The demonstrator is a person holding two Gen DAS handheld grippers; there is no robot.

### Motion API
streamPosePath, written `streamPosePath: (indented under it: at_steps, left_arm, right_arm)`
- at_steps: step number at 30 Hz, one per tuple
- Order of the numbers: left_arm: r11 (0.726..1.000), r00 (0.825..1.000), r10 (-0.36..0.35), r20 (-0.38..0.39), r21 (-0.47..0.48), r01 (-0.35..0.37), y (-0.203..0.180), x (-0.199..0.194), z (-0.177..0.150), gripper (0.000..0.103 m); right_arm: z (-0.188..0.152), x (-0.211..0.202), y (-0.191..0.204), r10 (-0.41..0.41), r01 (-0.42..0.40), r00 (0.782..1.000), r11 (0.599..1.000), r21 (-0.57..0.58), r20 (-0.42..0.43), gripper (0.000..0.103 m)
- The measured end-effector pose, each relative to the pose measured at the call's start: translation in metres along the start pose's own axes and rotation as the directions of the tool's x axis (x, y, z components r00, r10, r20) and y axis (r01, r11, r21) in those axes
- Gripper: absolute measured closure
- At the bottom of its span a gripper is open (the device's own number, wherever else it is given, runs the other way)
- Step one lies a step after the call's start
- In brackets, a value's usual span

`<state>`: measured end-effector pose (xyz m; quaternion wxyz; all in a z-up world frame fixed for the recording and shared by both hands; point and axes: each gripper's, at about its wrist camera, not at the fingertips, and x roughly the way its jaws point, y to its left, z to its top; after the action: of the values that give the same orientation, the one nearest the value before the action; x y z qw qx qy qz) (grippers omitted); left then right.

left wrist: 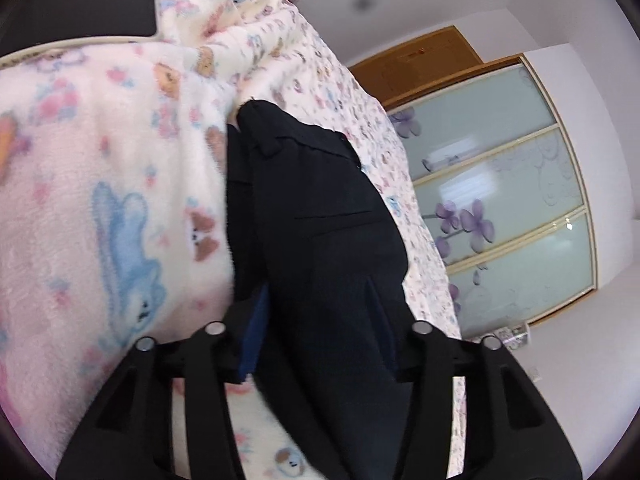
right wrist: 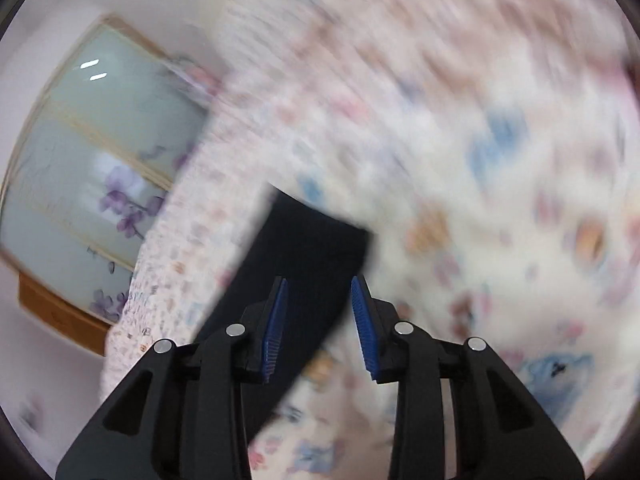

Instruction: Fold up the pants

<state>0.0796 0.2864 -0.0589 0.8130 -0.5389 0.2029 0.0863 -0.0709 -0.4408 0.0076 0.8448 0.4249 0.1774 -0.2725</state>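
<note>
Dark navy pants (left wrist: 320, 208) lie folded lengthwise on a fleece blanket (left wrist: 100, 160) with a cartoon print, reaching away from me along the bed. My left gripper (left wrist: 316, 312) is open around the near part of the pants. The cloth fills the gap between the blue pads (left wrist: 250, 340), and the right pad is partly covered by it. In the blurred right wrist view, my right gripper (right wrist: 319, 280) stands open just above the squared end of the pants (right wrist: 304, 240). Both its blue pads (right wrist: 276, 320) are bare, with nothing gripped.
A floral sheet (left wrist: 360, 120) covers the bed beyond the blanket. A black flat object (left wrist: 80, 8) lies at the blanket's far end. A wardrobe with frosted glass doors and purple flowers (left wrist: 500, 200) (right wrist: 80, 160) stands past the bed's edge.
</note>
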Motion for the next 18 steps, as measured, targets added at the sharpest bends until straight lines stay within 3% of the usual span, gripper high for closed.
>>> streamPosePath:
  at_steps: [2,3,5,6,7,10,11,14,17,18]
  left_arm:
    - [1.0,1.0,-0.011,-0.019,0.001,0.011,-0.001,0.004,0.002,0.053]
    - [1.0,0.999,-0.018,-0.026,-0.004,0.018,0.0,0.006,0.004,0.053]
    - [1.0,0.999,-0.024,-0.036,-0.014,0.024,0.0,0.011,0.007,0.058]
    - [1.0,0.999,0.004,-0.045,-0.012,-0.004,0.001,0.015,0.008,0.083]
    - [0.999,0.998,0.031,-0.051,-0.014,-0.032,0.002,0.016,0.008,0.095]
    - [0.999,0.999,0.038,-0.039,-0.036,-0.04,0.005,0.001,0.001,0.097]
    - [0.999,0.998,0.048,-0.027,-0.019,-0.049,0.002,-0.005,-0.001,0.097]
    - [0.988,0.992,0.128,0.002,0.082,-0.127,-0.007,-0.011,-0.011,0.095]
    - [0.973,0.981,0.194,-0.009,0.128,-0.192,-0.01,-0.001,-0.013,0.087]
    - [0.973,0.981,0.195,-0.004,0.126,-0.193,-0.011,-0.002,-0.011,0.083]
  right_arm:
    - [-0.011,-0.014,0.048,0.112,-0.1,0.993,0.972,-0.211,0.046,0.067]
    - [-0.019,-0.012,0.07,0.165,-0.154,0.986,0.94,-0.304,0.011,0.067]
    - [-0.05,0.001,0.123,0.257,-0.3,0.954,0.838,-0.456,-0.157,0.067]
    - [-0.068,0.011,0.146,0.28,-0.369,0.928,0.794,-0.484,-0.248,0.067]
    - [-0.084,0.019,0.164,0.291,-0.42,0.902,0.762,-0.493,-0.318,0.067]
    - [-0.137,0.04,0.223,0.318,-0.566,0.803,0.672,-0.478,-0.503,0.067]
    - [-0.148,0.04,0.234,0.317,-0.588,0.785,0.651,-0.48,-0.532,0.067]
    - [-0.2,0.043,0.302,0.301,-0.693,0.701,0.503,-0.517,-0.646,0.067]
    - [-0.247,0.043,0.354,0.249,-0.75,0.644,0.394,-0.532,-0.724,0.067]
    - [-0.26,0.045,0.363,0.23,-0.755,0.636,0.383,-0.532,-0.737,0.067]
